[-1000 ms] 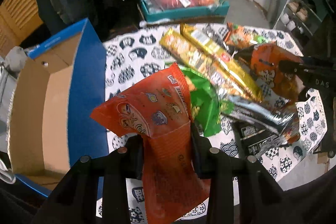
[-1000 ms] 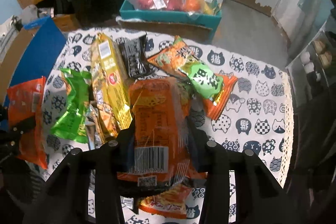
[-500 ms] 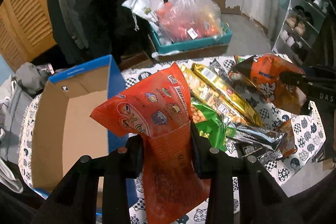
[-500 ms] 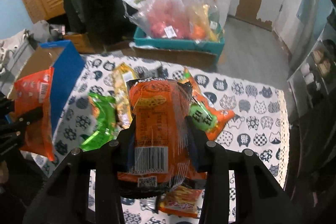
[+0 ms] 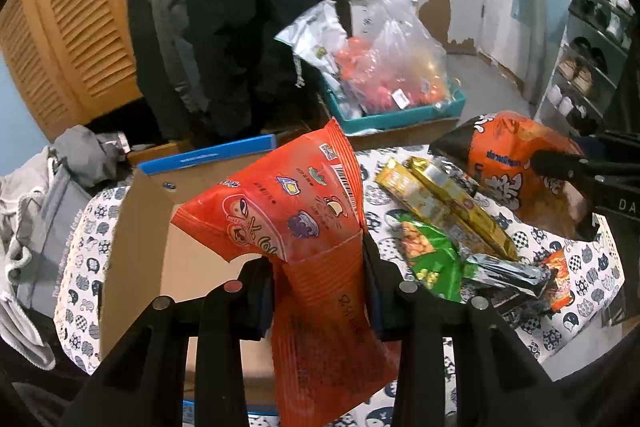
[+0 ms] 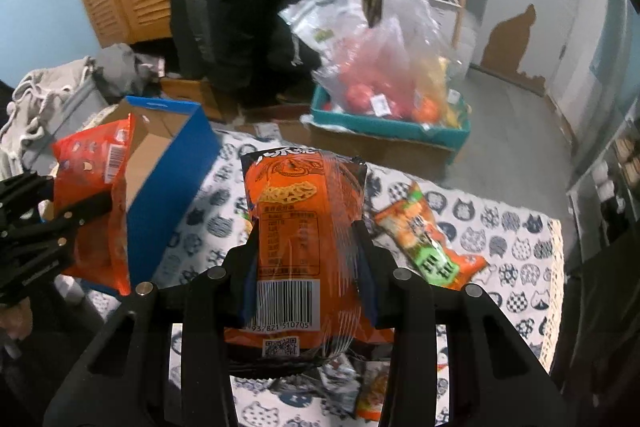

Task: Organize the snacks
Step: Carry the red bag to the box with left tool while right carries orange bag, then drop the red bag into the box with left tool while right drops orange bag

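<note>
Dim indoor light, fisheye-warped edges, slight blur

The left gripper point(image 5: 320, 275) and right gripper point(image 6: 306, 267) both tilt downward, jaws clamped on packets.

Louvred wooden doors point(image 5: 76, 39) – peeling wall point(image 6: 516, 39), grey floor point(image 6: 508, 131).

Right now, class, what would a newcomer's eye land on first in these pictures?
Two bright packets held up above the cat-print tablecloth: a red snack bag pinched in the left hand-held gripper, an orange one in the right hand-held gripper. The open blue box stands left.
</note>
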